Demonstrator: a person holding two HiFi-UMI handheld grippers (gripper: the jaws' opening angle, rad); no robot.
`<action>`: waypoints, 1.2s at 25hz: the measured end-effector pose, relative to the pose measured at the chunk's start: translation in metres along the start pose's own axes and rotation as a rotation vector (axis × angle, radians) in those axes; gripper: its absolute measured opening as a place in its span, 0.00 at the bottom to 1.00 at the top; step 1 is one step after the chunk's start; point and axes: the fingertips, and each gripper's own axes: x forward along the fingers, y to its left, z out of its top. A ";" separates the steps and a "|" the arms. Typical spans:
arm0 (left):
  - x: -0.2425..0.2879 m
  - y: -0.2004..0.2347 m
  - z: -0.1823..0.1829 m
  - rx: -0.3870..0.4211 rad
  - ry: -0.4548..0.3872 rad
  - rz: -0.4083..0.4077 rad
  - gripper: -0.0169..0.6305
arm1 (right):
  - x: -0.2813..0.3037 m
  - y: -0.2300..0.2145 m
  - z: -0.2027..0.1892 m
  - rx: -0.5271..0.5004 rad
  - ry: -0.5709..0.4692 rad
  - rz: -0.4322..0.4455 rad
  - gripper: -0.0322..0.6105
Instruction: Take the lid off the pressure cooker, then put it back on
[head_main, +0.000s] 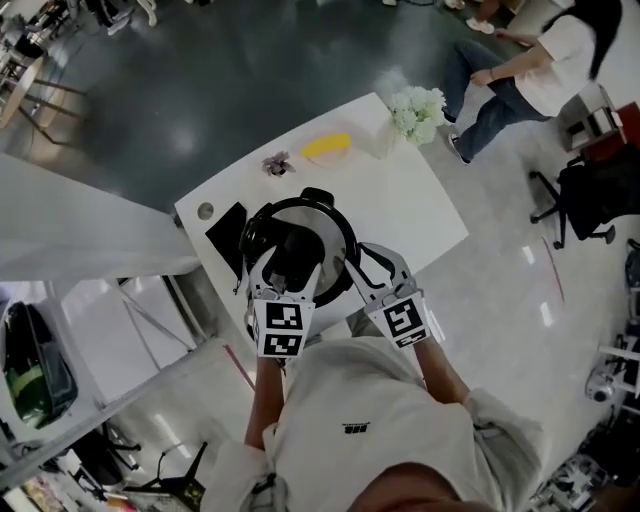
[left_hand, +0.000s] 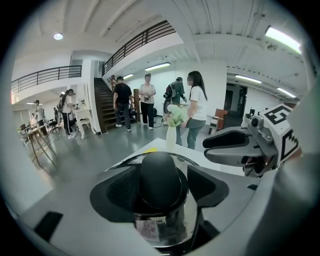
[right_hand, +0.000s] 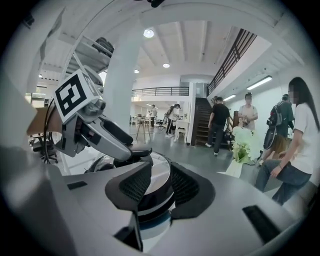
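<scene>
The pressure cooker (head_main: 335, 238) stands lidded on the white table (head_main: 420, 205). The black lid knob (left_hand: 160, 170) is flanked, not yet clamped, by the wide jaws of the left gripper (left_hand: 161, 186). The jaws of the right gripper (right_hand: 159, 189) are apart at the cooker's side. The knob should be centred before closing.

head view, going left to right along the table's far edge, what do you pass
grey disc → small purple sprig → yellow thing → white flowers
</scene>
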 end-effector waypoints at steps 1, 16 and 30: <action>0.005 0.000 -0.003 -0.010 0.016 0.010 0.54 | 0.002 -0.003 0.000 -0.003 0.001 0.017 0.24; 0.033 0.008 -0.013 -0.121 0.131 0.118 0.50 | 0.030 -0.008 -0.008 -0.068 0.000 0.351 0.24; 0.032 0.006 -0.016 -0.114 0.114 0.026 0.47 | 0.030 -0.015 -0.007 -0.063 -0.006 0.335 0.24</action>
